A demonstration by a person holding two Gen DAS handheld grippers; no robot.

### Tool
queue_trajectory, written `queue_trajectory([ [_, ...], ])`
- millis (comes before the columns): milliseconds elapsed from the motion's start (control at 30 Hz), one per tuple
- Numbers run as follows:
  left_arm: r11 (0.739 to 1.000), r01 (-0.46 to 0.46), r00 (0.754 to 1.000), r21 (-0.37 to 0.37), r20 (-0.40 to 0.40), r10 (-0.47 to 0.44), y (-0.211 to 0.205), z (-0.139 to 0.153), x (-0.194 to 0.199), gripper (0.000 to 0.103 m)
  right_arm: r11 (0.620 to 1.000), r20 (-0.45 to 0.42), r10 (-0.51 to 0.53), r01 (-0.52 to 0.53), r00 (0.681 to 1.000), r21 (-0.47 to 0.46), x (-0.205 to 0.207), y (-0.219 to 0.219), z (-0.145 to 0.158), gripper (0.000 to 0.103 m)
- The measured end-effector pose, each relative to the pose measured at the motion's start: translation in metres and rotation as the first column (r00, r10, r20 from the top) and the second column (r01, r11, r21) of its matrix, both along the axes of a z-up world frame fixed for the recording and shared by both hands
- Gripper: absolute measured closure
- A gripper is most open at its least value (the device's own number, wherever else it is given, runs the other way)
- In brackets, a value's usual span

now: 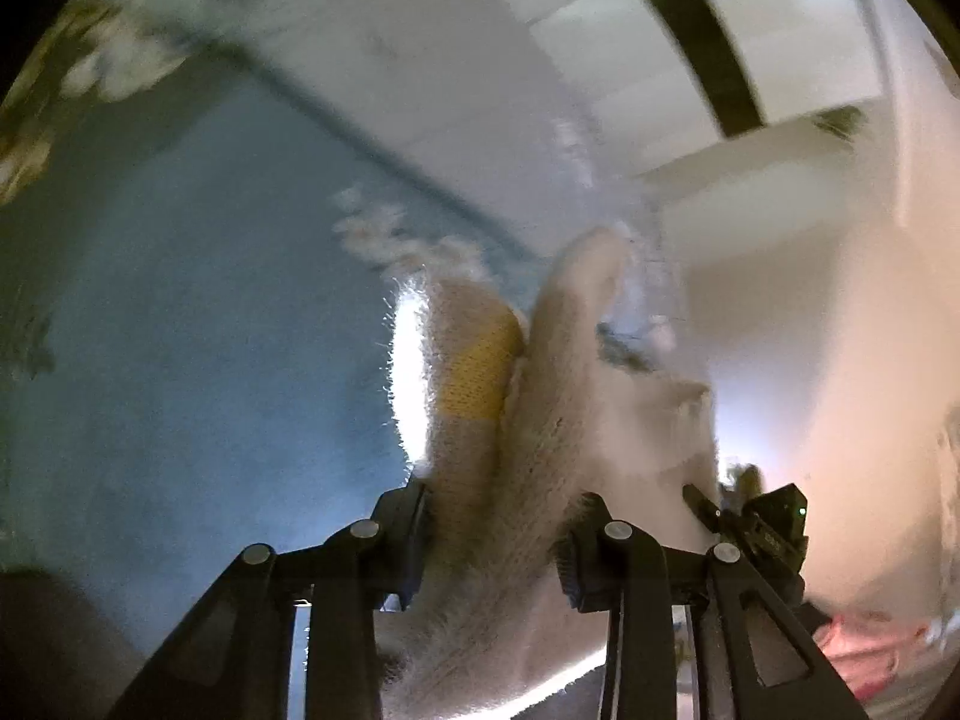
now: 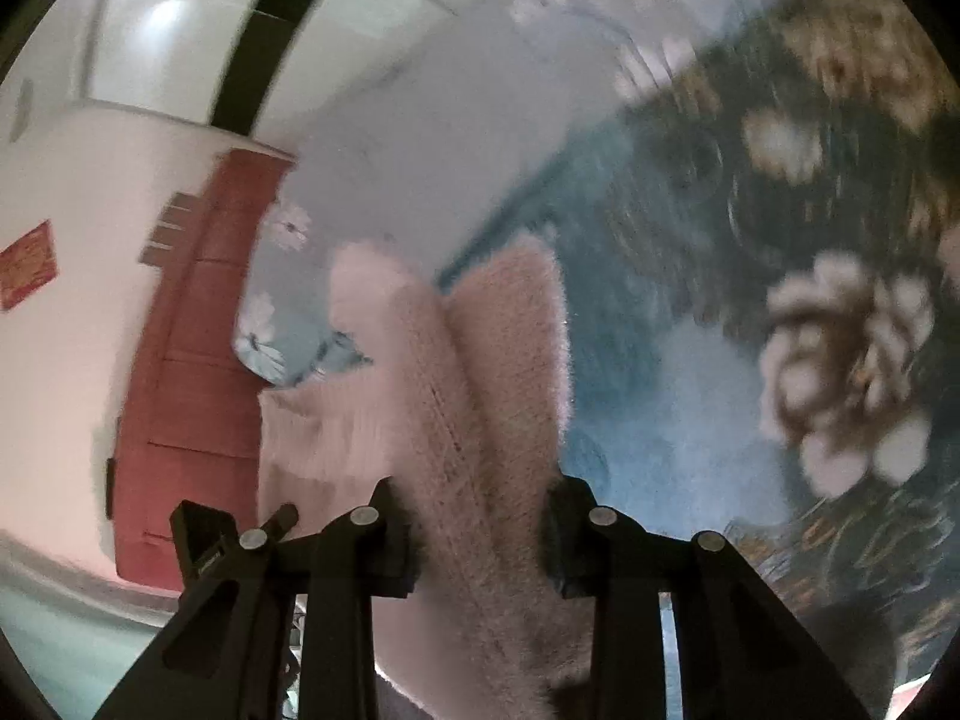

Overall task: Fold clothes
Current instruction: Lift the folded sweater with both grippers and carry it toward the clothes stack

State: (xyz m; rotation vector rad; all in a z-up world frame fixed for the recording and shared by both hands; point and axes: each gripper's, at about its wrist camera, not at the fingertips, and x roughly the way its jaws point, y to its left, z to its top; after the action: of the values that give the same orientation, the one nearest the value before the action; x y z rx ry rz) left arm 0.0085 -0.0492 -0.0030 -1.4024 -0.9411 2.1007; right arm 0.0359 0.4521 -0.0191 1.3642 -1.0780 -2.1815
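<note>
fuzzy sweater [image 1: 540, 420] in both grippers

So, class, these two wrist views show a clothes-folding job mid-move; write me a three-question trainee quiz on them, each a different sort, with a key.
1. True or false: both grippers grip fabric.
2. The patch on the knit by the left gripper is: A red, B yellow, C black.
3. Fill in: the bedspread beyond the right gripper has a ___ print.

Key: 1 true, each is shut on fuzzy knit. 2 B. 3 floral.
</note>
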Motion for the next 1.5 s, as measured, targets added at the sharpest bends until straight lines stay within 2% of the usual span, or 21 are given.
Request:
queue_trajectory([
  [133, 0.996, 0.089, 0.99, 0.0, -0.107, -0.089, 0.037, 0.058, -0.007, 0.067, 0.999, -0.112, -0.011, 0.015, 0.994, 0.03, 0.012, 0.034, 0.062, 0.071],
  [300, 0.972, 0.232, 0.948, -0.017, -0.222, -0.23, 0.106, 0.126, -0.015, 0.067, 0.995, -0.213, -0.064, 0.079, 0.975, 0.061, 0.038, 0.093, 0.13, 0.071],
  [433, 0.936, 0.35, 0.898, -0.023, -0.276, -0.343, 0.177, 0.164, -0.022, 0.067, 0.985, -0.259, -0.128, 0.154, 0.957, 0.083, 0.068, 0.151, 0.168, 0.071],
  [633, 0.852, 0.523, 0.81, -0.031, -0.294, -0.507, 0.296, 0.189, -0.023, 0.067, 0.949, -0.236, -0.257, 0.291, 0.937, 0.122, 0.118, 0.247, 0.194, 0.071],
  [733, 0.801, 0.598, 0.762, -0.042, -0.281, -0.583, 0.359, 0.188, -0.016, 0.067, 0.929, -0.216, -0.317, 0.348, 0.924, 0.125, 0.141, 0.29, 0.195, 0.071],
  [800, 0.773, 0.634, 0.739, -0.036, -0.266, -0.619, 0.389, 0.186, -0.005, 0.067, 0.916, -0.195, -0.349, 0.377, 0.917, 0.136, 0.151, 0.318, 0.191, 0.071],
  [900, 0.731, 0.683, 0.71, -0.019, -0.22, -0.669, 0.444, 0.169, 0.002, 0.067, 0.895, -0.164, -0.396, 0.42, 0.904, 0.154, 0.166, 0.359, 0.184, 0.071],
  [1000, 0.709, 0.705, 0.695, -0.009, -0.186, -0.694, 0.477, 0.155, 0.009, 0.067, 0.876, -0.141, -0.43, 0.45, 0.892, 0.171, 0.177, 0.393, 0.176, 0.071],
  [1100, 0.705, 0.709, 0.699, 0.02, -0.153, -0.699, 0.501, 0.137, 0.011, 0.067, 0.872, -0.127, -0.441, 0.458, 0.888, 0.175, 0.176, 0.415, 0.163, 0.071],
  [1233, 0.716, 0.697, 0.716, 0.048, -0.111, -0.689, 0.514, 0.113, 0.009, 0.067, 0.871, -0.101, -0.45, 0.461, 0.887, 0.17, 0.172, 0.436, 0.135, 0.071],
  [1400, 0.732, 0.679, 0.734, 0.055, -0.071, -0.675, 0.514, 0.081, -0.003, 0.066, 0.871, -0.061, -0.473, 0.477, 0.879, 0.118, 0.174, 0.452, 0.09, 0.071],
  [1500, 0.731, 0.681, 0.732, 0.035, -0.065, -0.678, 0.518, 0.07, -0.006, 0.065, 0.863, -0.039, -0.496, 0.498, 0.867, 0.085, 0.176, 0.46, 0.068, 0.07],
])
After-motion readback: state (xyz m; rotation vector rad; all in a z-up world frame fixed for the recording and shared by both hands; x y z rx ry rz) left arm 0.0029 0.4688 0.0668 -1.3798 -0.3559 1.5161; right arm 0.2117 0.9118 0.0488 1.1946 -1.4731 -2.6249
